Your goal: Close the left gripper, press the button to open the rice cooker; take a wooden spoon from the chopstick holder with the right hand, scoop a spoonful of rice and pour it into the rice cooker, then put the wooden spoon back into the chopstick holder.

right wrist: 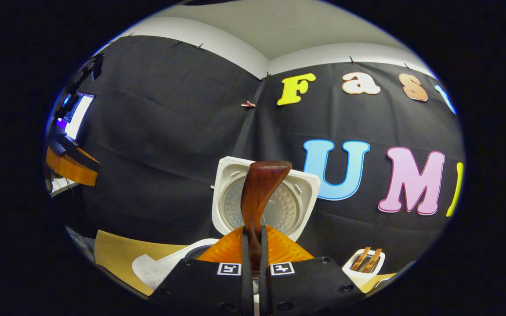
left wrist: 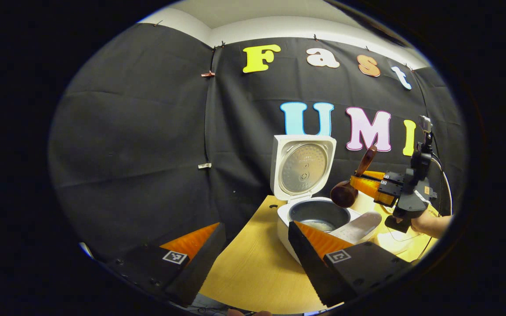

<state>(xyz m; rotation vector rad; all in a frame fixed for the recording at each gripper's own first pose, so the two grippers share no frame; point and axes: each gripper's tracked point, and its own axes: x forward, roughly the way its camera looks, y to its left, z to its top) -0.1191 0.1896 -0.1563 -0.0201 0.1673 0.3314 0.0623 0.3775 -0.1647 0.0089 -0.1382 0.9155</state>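
The white rice cooker [left wrist: 286, 216] stands open, its lid [left wrist: 303, 169] upright and a little white rice on the bottom of the dark inner pot [left wrist: 319, 215]. The wooden spoon [left wrist: 345, 193] hangs just above the pot's right rim, bowl down and handle up. My right gripper [left wrist: 360, 184], held by a hand, is shut on the handle. In the right gripper view the spoon's handle [right wrist: 259, 193] stands pinched in my right gripper [right wrist: 253, 239], in front of the lid [right wrist: 231, 193]. My left gripper [left wrist: 255, 230] is open with nothing in it, low over the table before the cooker.
The cooker sits on a light wooden table [left wrist: 253, 267]. A white chopstick holder [right wrist: 364, 267] with wooden utensils stands to the right of the cooker. The cooker's front panel [right wrist: 154, 268] faces the table's near edge. A lit screen [right wrist: 77, 114] is far left.
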